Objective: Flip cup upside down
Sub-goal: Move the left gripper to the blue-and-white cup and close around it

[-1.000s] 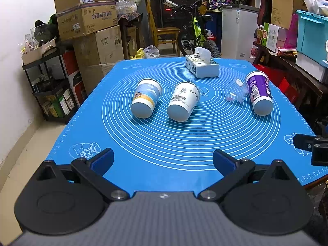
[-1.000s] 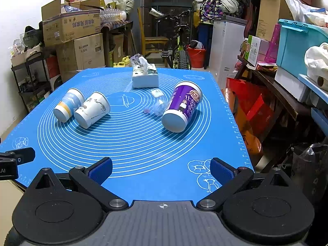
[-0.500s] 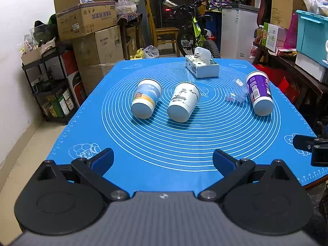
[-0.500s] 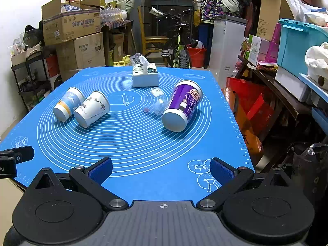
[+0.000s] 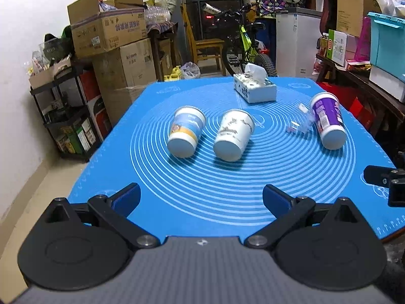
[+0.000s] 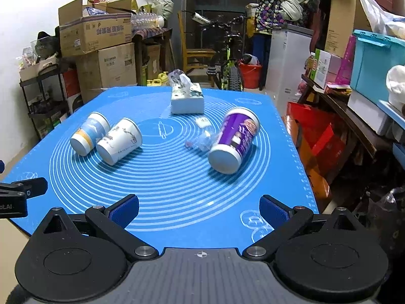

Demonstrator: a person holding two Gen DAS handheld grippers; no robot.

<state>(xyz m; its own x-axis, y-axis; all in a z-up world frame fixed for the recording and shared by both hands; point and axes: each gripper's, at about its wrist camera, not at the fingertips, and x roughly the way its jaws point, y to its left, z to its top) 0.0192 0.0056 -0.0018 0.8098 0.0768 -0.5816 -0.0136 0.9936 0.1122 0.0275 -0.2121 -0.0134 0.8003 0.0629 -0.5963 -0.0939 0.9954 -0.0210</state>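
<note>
Three paper cups lie on their sides on the blue mat [image 5: 202, 190], bases toward me. A blue and orange cup [image 5: 186, 131] is at the left, also in the right wrist view [image 6: 89, 133]. A white cup with ink drawings [image 5: 233, 134] lies beside it [image 6: 119, 141]. A purple cup [image 5: 327, 124] lies at the right [image 6: 234, 140]. My left gripper [image 5: 201, 198] is open and empty over the mat's near edge. My right gripper [image 6: 198, 209] is open and empty, short of the purple cup.
A tissue box [image 5: 254, 90] stands at the mat's far side [image 6: 187, 98]. A crumpled clear wrapper [image 6: 201, 139] lies next to the purple cup. Cardboard boxes [image 5: 108, 33], a shelf, a bicycle [image 5: 244, 43] and a cluttered side table [image 6: 354, 106] surround the table.
The right gripper has moved slightly forward and up, so the purple cup looks a little nearer. The left gripper and the cups have hardly moved.
</note>
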